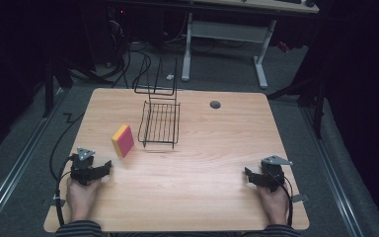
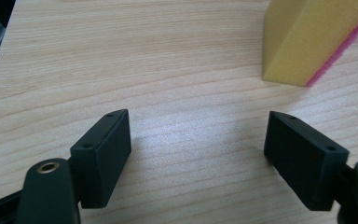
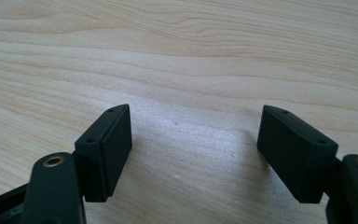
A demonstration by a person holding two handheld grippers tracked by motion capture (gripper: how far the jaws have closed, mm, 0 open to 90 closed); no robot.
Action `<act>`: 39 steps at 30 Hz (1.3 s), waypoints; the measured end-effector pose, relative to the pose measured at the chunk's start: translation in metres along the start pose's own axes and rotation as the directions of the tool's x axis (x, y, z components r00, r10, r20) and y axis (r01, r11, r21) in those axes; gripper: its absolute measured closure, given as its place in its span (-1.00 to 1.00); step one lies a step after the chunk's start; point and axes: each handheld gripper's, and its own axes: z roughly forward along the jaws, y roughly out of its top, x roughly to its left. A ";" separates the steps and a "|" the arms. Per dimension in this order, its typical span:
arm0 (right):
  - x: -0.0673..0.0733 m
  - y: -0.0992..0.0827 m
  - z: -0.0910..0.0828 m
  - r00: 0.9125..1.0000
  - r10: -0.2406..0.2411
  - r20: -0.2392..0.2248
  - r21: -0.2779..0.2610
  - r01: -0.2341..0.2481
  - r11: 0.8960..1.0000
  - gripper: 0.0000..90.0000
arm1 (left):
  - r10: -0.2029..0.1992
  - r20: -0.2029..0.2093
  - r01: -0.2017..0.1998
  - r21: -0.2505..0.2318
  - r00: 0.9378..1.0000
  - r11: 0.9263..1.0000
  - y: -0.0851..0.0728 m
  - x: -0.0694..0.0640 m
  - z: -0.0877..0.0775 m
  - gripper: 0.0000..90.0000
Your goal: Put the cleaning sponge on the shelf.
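- both grippers, left gripper (image 1: 98, 171) and right gripper (image 1: 251, 177), rest wide open, holding nothing.
- sponge (image 1: 123, 140) stands upright near left gripper, beside wire rack (image 1: 160, 123).
- risk: a clumsy nudge could topple it.

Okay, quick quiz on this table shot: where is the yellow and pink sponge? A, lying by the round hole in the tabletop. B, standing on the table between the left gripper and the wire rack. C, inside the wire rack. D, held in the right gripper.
B: the sponge stands on edge on the bare table, apart from the wire rack and ahead of the open left gripper, whose fingers hold nothing.
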 end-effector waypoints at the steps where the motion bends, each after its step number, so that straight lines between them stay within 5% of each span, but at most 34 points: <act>1: 0.000 0.000 0.000 1.000 -0.001 -0.001 0.001 0.001 1.000 -0.41 | 0.004 0.002 -0.004 0.004 1.000 1.000 0.000 0.000 0.000 -0.48; 7: 0.000 0.000 0.000 1.000 -0.003 -0.003 0.001 0.003 1.000 -0.41 | -0.010 0.027 0.010 -0.007 1.000 1.000 0.000 0.000 0.000 -0.48; 13: 0.000 0.000 0.000 1.000 -0.002 -0.003 0.001 0.002 1.000 -0.41 | 0.017 0.012 -0.017 0.003 1.000 1.000 0.001 -0.002 0.000 -0.47; 26: 0.000 0.000 0.000 1.000 -0.003 -0.003 0.001 0.003 1.000 -0.41 | -0.012 0.064 0.012 -0.009 0.998 1.000 -0.003 -0.007 -0.006 -0.54; 39: 0.000 0.000 0.000 1.000 -0.003 -0.003 0.001 0.003 1.000 -0.41 | 0.009 0.070 -0.006 -0.049 0.998 0.999 -0.008 -0.025 -0.022 -0.66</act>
